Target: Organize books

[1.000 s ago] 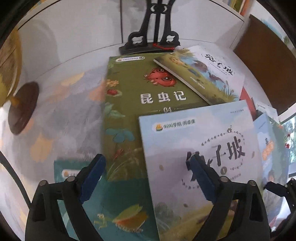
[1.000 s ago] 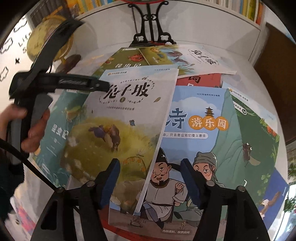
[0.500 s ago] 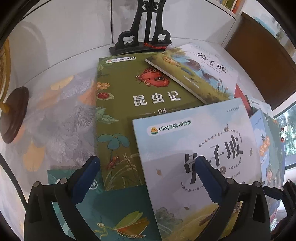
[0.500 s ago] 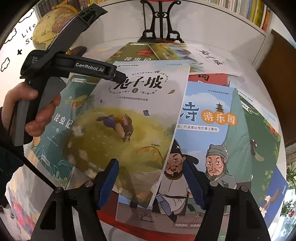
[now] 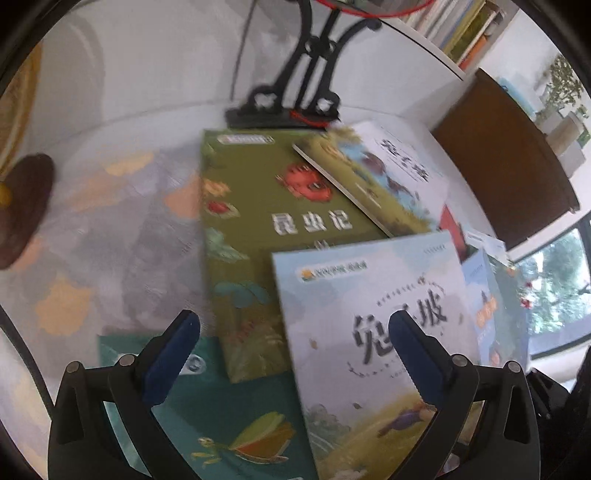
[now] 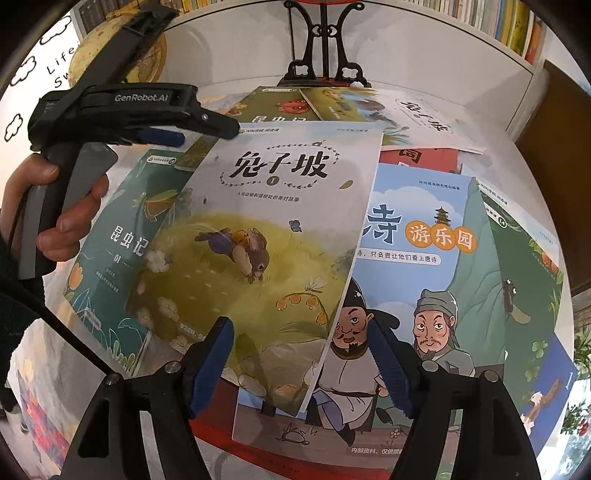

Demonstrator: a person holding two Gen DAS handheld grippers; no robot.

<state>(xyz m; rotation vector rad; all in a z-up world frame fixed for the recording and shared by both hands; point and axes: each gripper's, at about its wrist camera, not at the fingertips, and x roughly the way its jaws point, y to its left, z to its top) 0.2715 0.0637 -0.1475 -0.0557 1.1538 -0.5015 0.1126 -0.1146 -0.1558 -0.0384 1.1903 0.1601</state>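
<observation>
A pale rabbit book (image 6: 258, 229) lies on top of several overlapping picture books on the table. Beneath it are a teal insect book (image 6: 118, 240), an olive insect book (image 5: 258, 221) and a blue poetry book (image 6: 417, 258) with two cartoon men. My right gripper (image 6: 301, 328) hovers over the rabbit book's near edge. Its jaws are opening and the pads do not press on the book. My left gripper (image 5: 291, 328) is open wide and holds nothing. It hangs above the rabbit book (image 5: 369, 332) and the teal book (image 5: 221, 424). In the right wrist view the left gripper (image 6: 207, 129) is by the rabbit book's far left corner.
A black ornate stand (image 5: 295, 96) sits at the back of the table. Left of it are a globe (image 6: 110, 51) and its brown base (image 5: 22, 210). A second rabbit-series book (image 5: 388, 173), a red book (image 6: 417, 157) and a green leafy book (image 6: 524, 277) lie to the right. A bookshelf (image 6: 498, 22) runs behind.
My left gripper has risen and tipped up, so more of the stand and shelf shows, and its jaws have widened. My right gripper's jaws have spread a little wider over the rabbit book.
</observation>
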